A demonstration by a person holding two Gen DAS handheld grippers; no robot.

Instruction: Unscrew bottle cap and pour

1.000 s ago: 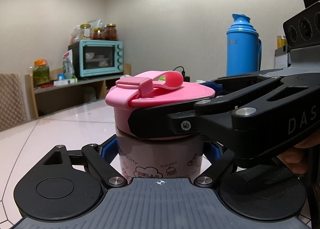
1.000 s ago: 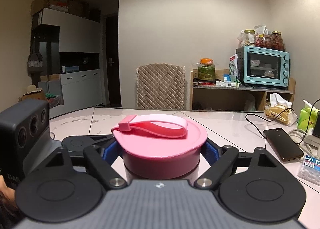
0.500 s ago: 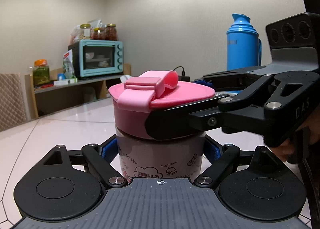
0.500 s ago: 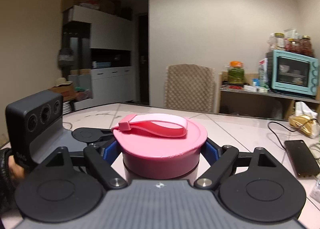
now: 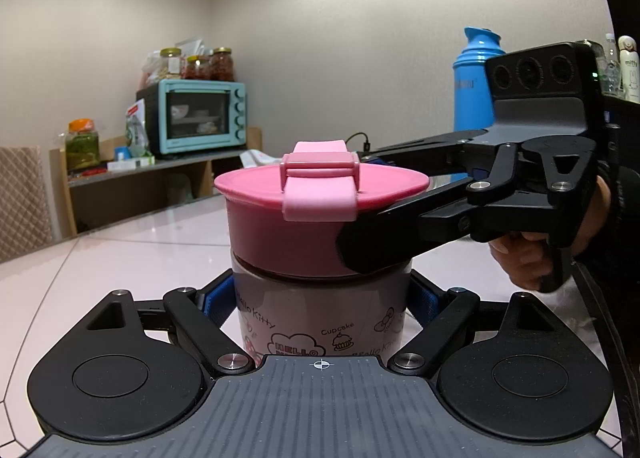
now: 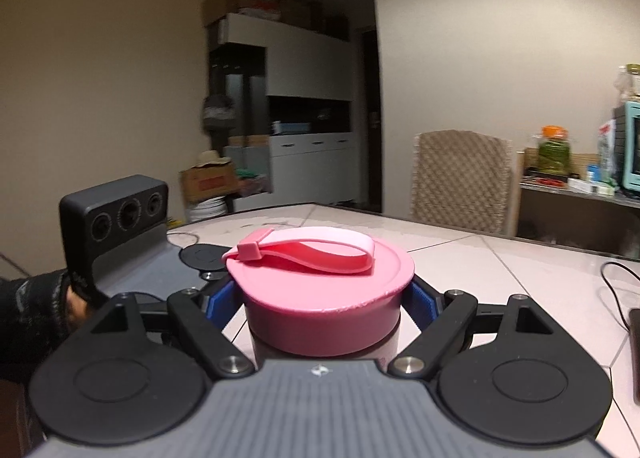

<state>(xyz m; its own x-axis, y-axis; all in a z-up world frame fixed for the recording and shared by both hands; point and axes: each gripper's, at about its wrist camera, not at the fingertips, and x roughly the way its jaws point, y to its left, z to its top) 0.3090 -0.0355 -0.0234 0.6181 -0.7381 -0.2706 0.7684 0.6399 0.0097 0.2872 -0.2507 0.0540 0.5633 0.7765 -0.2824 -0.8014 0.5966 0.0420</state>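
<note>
A Hello Kitty bottle (image 5: 320,322) with a wide pink cap (image 5: 288,234) stands upright on the white tiled table (image 5: 120,242). My left gripper (image 5: 320,298) is shut on the bottle's clear body, blue pads on both sides. My right gripper (image 6: 324,298) is shut on the pink cap (image 6: 320,298); it reaches in from the right in the left wrist view (image 5: 384,218). The cap's strap hinge (image 5: 318,186) faces the left camera. A thin gap shows between cap and body.
A blue thermos (image 5: 476,86) stands behind the right gripper. A teal toaster oven (image 5: 200,116) and jars sit on a shelf beyond the table. A padded chair (image 6: 460,182) stands at the far table edge; a cable (image 6: 616,282) and a phone (image 6: 635,338) lie at the right.
My right gripper has swung around the bottle with the cap, turning it: the strap hinge moved from the left side to face the left camera. The bottle body stayed still.
</note>
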